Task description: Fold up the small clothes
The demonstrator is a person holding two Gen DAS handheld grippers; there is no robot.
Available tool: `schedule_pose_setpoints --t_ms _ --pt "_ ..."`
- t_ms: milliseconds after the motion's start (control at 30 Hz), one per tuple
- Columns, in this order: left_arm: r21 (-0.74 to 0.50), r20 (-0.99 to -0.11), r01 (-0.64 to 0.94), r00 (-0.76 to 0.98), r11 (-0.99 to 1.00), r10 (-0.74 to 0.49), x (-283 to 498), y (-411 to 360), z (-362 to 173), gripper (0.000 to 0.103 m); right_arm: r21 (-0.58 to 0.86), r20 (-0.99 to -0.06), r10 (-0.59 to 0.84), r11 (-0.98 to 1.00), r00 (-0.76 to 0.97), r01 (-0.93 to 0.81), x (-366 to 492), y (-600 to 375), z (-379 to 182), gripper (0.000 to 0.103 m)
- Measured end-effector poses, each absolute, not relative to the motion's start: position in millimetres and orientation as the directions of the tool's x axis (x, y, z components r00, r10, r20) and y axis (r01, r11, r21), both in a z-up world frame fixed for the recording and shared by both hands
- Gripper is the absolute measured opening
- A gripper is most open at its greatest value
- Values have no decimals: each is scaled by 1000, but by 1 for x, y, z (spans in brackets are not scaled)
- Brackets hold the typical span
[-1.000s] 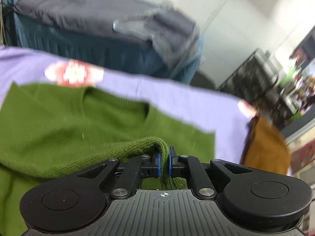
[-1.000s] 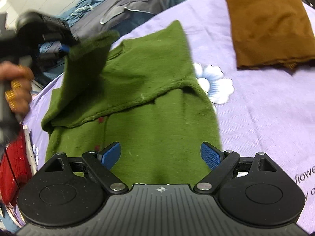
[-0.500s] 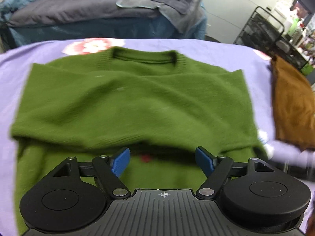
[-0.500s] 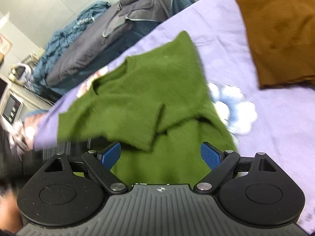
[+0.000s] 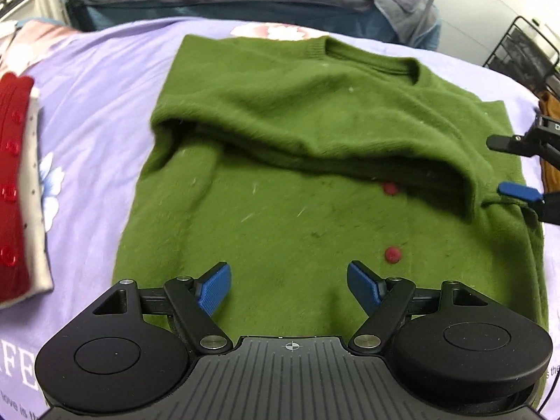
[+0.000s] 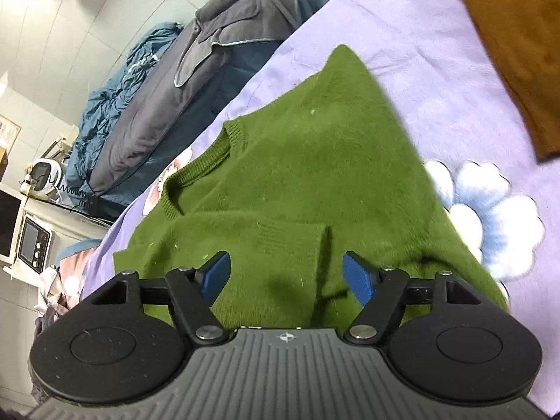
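A green sweater (image 5: 315, 161) lay flat on a lilac sheet (image 5: 101, 112) printed with flowers, its neckline toward the far side and its sleeves folded across the chest. Two small red dots (image 5: 391, 220) showed on the knit below the folded sleeves. The left gripper (image 5: 288, 288) hung over the sweater's near hem, its blue jaws spread wide with nothing between them. The right gripper (image 6: 287, 278) hovered low over the sweater's right side, its jaws closing in but not yet pressing on the cloth, a folded sleeve cuff (image 6: 297, 241) lying just beyond them. From the left wrist view, the right gripper's jaws reached in at the sweater's right edge. A folded red garment (image 5: 14, 182) sat on the sheet to the left of the sweater, and a folded brown one (image 6: 518, 45) lay well apart on the right. Beyond the sheet's far edge stood a bed with grey and blue bedding (image 6: 147, 112). A white appliance with dials (image 6: 33, 245) stood at the far left.
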State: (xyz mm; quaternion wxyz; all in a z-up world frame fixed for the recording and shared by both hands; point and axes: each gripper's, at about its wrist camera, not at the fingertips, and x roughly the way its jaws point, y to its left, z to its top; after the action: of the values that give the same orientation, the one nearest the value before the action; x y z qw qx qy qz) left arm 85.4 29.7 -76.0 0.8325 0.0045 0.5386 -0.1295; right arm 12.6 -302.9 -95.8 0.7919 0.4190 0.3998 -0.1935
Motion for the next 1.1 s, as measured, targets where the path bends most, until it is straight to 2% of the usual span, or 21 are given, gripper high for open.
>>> schedule_pose_setpoints --t_ms 100,233,300,333,367,400,733,867,1100 --pt "-136 -901 212 380 968 -210 83 34 -76 103 444 -837 5 590 547 675 23 -301 -108 67" --pt "-128 -902 213 382 969 -203 81 38 -76 103 474 -817 32 606 576 639 30 -294 -115 67" --pt "-127 -904 210 377 969 -200 82 37 -76 103 462 -821 30 622 570 632 35 -292 -117 53" --pt "-124 -905 209 377 970 -197 82 38 -76 103 456 -825 30 625 564 634 36 -293 -118 32" --pt "-121 -905 209 378 970 -195 83 38 -76 103 460 -827 37 620 561 636 36 -295 -119 17" --pt "-120 -905 209 379 970 -194 83 38 -77 103 479 -818 53 614 572 628 35 -297 -117 13" --pt "-101 -912 214 371 972 -177 80 49 -78 103 321 -785 -58 813 617 485 42 -307 -53 11" --pt "-101 -916 211 361 972 -174 77 51 -80 103 311 -812 -55 801 581 511 46 -318 -60 11" --pt "-84 -922 211 355 974 -157 75 55 -82 103 195 -871 -100 829 481 524 61 -314 -89 11"
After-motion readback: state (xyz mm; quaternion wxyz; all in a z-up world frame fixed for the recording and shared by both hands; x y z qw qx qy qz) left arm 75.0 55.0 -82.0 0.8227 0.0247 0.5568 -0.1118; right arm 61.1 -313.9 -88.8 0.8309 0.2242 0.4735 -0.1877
